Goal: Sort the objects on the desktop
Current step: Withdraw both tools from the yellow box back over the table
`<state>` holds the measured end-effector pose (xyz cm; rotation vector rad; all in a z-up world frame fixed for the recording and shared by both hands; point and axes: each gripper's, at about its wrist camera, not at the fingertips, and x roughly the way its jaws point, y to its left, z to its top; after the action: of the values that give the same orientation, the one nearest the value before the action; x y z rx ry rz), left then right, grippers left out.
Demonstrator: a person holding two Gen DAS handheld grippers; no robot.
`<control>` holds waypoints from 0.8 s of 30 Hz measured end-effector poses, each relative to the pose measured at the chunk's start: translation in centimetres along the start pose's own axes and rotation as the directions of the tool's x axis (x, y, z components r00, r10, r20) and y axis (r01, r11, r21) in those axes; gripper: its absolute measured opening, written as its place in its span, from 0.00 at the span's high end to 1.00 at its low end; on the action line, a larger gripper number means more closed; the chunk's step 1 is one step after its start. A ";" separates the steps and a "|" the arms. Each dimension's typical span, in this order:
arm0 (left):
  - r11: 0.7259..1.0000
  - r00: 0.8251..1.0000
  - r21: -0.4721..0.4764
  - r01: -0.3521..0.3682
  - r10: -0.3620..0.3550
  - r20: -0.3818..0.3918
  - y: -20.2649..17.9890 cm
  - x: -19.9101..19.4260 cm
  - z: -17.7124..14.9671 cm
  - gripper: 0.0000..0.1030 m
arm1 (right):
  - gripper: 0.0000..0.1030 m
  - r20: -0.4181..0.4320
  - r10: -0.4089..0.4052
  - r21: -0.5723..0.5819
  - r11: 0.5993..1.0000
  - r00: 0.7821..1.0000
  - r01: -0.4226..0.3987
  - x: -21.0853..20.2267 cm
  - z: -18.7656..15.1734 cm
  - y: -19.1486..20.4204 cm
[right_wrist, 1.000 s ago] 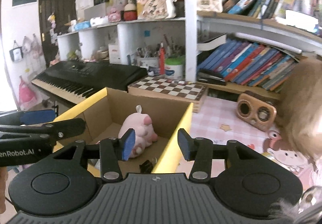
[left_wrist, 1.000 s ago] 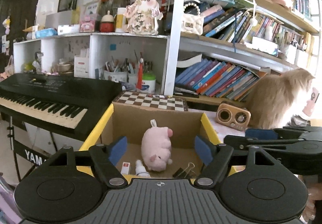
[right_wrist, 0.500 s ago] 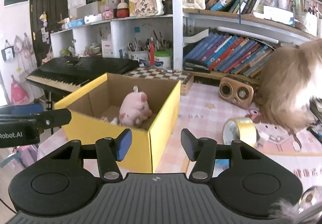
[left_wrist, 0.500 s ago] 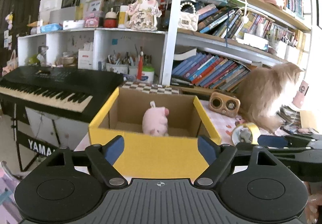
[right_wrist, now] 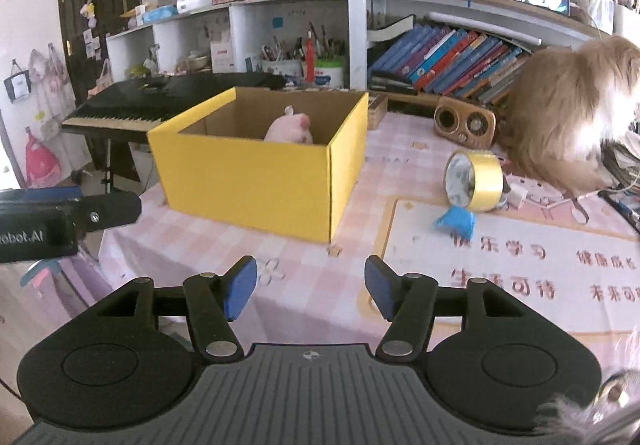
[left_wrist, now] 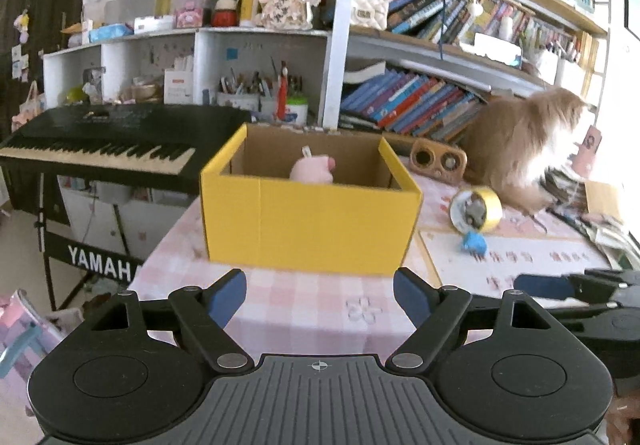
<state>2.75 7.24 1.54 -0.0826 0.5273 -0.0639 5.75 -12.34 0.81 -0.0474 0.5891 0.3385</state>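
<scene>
A yellow cardboard box [left_wrist: 308, 225] [right_wrist: 256, 181] stands on the pink checked tablecloth, with a pink plush pig [left_wrist: 314, 169] [right_wrist: 289, 129] inside it. To its right lie a roll of gold tape [left_wrist: 478, 208] [right_wrist: 476, 181] and a small blue object [left_wrist: 474, 243] [right_wrist: 456, 223]. My left gripper [left_wrist: 320, 295] is open and empty, well in front of the box. My right gripper [right_wrist: 310, 287] hangs in front of the box's right corner; its jaws are opening and nothing is between them.
A fluffy tan cat [left_wrist: 516, 149] [right_wrist: 568, 105] sits at the right by a wooden speaker [right_wrist: 464, 123]. A black keyboard [left_wrist: 100, 141] stands left of the table. Bookshelves fill the back. A printed mat [right_wrist: 520, 265] covers the near right of the table.
Both grippers have pulled back from over the box, which now stands farther off. The tape roll and blue object have come into view. The right jaws have spread wider.
</scene>
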 end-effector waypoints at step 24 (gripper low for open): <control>1.000 0.998 0.002 -0.009 0.010 -0.067 -0.5 -2.3 -2.8 0.18 | 0.30 -0.057 0.016 -0.007 1.000 0.998 -0.016 -2.2 -3.0 1.7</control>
<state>-0.67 6.80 0.38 -0.0760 0.5947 -0.0582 1.87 -11.82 -0.33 -0.0592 0.6448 0.3557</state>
